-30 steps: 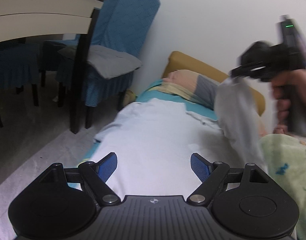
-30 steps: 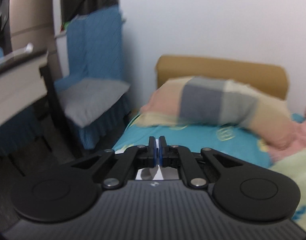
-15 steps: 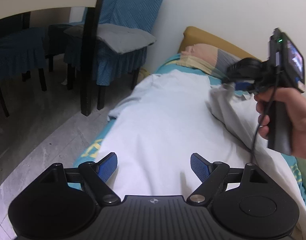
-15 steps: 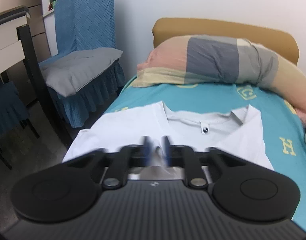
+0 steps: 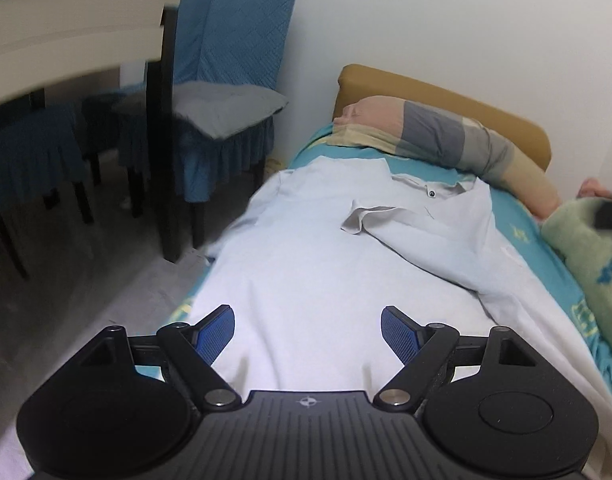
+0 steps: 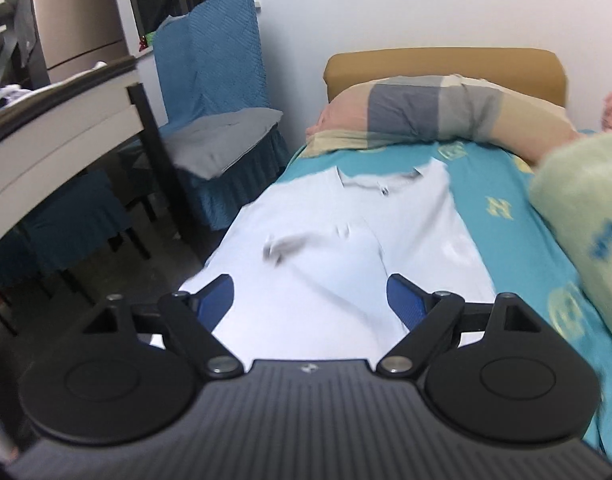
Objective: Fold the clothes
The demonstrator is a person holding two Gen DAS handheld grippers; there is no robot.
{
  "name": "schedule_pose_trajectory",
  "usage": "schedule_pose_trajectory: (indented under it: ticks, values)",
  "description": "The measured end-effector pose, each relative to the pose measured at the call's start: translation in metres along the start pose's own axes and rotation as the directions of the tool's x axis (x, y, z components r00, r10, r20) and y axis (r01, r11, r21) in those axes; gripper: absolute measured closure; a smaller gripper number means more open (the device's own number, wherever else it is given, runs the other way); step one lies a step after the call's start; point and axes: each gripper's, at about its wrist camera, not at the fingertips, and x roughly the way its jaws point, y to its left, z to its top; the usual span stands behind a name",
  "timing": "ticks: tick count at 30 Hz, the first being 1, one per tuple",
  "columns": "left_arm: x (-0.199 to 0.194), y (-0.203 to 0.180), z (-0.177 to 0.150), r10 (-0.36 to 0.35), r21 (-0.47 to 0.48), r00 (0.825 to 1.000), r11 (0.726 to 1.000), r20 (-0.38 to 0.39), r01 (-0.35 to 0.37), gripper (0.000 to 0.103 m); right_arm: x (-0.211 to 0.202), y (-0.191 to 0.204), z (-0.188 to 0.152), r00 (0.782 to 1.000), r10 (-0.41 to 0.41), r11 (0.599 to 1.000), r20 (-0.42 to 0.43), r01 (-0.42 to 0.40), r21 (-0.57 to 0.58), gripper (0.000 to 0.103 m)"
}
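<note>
A white T-shirt [image 5: 325,264] lies flat on the teal bed sheet [image 5: 541,248], collar toward the pillow. Its right side and sleeve [image 5: 389,220] are folded over onto the body. The shirt also shows in the right wrist view [image 6: 345,248], blurred. My left gripper [image 5: 307,334] is open and empty, just above the shirt's lower part. My right gripper [image 6: 309,300] is open and empty above the shirt's lower half. A dark blurred edge of the right gripper shows at the right border of the left wrist view.
A striped pillow [image 5: 437,136] lies against the tan headboard [image 5: 445,88]. A green patterned blanket [image 5: 585,248] is bunched at the bed's right. A blue covered chair [image 5: 226,80] with a grey cushion and a table [image 5: 66,32] stand left of the bed over grey floor.
My right gripper carried the sleeve across, opened and let it go on the shirt, then drew back to the right. The left gripper stayed open, shifting a little over the shirt.
</note>
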Motion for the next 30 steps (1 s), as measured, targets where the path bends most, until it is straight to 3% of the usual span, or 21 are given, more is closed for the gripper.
schedule_pose_trajectory:
  ticks: [5,10,18,30]
  values:
    - [-0.051,-0.016,0.001,-0.059,0.043,0.998,0.997,0.037,0.057,0.019,-0.085,-0.013,-0.04,0.999,-0.026,0.998,0.031,0.024,0.064,0.018]
    - [-0.09,-0.044,-0.021,-0.07,0.167,0.997,0.984,0.042,0.062,0.018,-0.133,-0.027,-0.073,0.997,-0.056,0.994,0.051,0.051,0.093,0.018]
    - [-0.111,-0.075,-0.046,-0.051,0.262,0.999,0.964,0.012,0.046,0.017,-0.162,-0.058,-0.086,0.994,-0.064,0.981,0.085,0.047,0.188,0.018]
    - [-0.099,-0.098,-0.067,-0.066,0.33,0.996,0.94,-0.068,0.084,0.015,-0.156,-0.115,-0.099,0.998,-0.07,0.919,0.003,0.063,0.389,0.018]
